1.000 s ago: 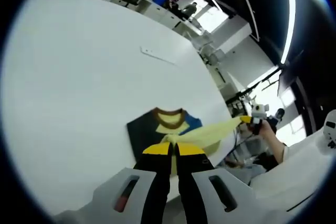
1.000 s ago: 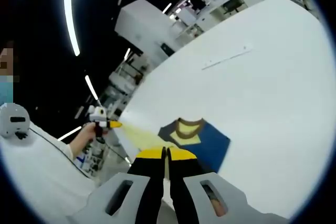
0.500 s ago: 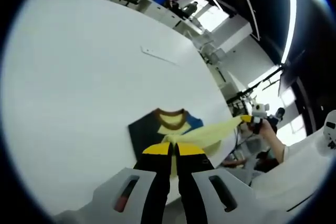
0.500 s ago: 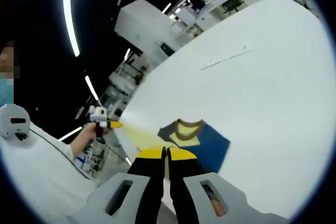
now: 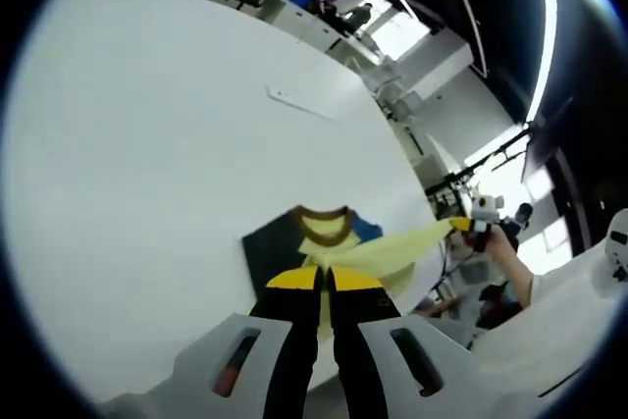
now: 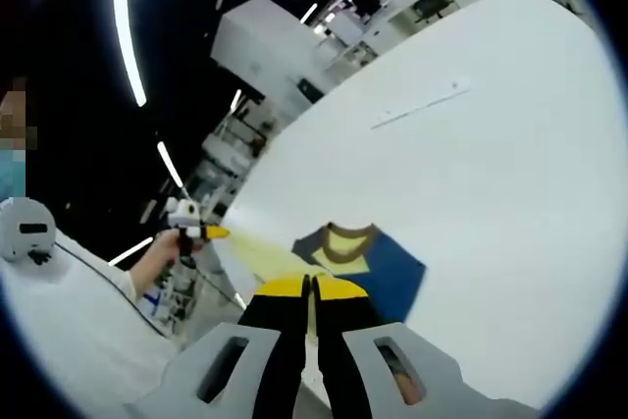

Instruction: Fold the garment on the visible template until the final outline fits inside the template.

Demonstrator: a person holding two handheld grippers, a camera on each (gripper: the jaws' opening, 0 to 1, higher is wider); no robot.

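The left gripper (image 5: 325,280) has its jaws clamped on the yellow hem of the garment (image 5: 329,233), and the right gripper (image 6: 309,287) pinches the same hem farther along, the cloth stretched taut between them (no readable writing on it). The garment's blue body and brown collar (image 6: 345,244) lie on the white table (image 6: 491,174), near its edge.

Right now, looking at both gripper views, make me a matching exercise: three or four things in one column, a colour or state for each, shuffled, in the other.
Things:
1. collar
2. table
3. left hand-held gripper
4. garment hem

States:
A. white, bare
B. brown
C. stretched taut between the hand-held grippers
D. shut on yellow cloth

Pairs: 1-B, 2-A, 3-D, 4-C
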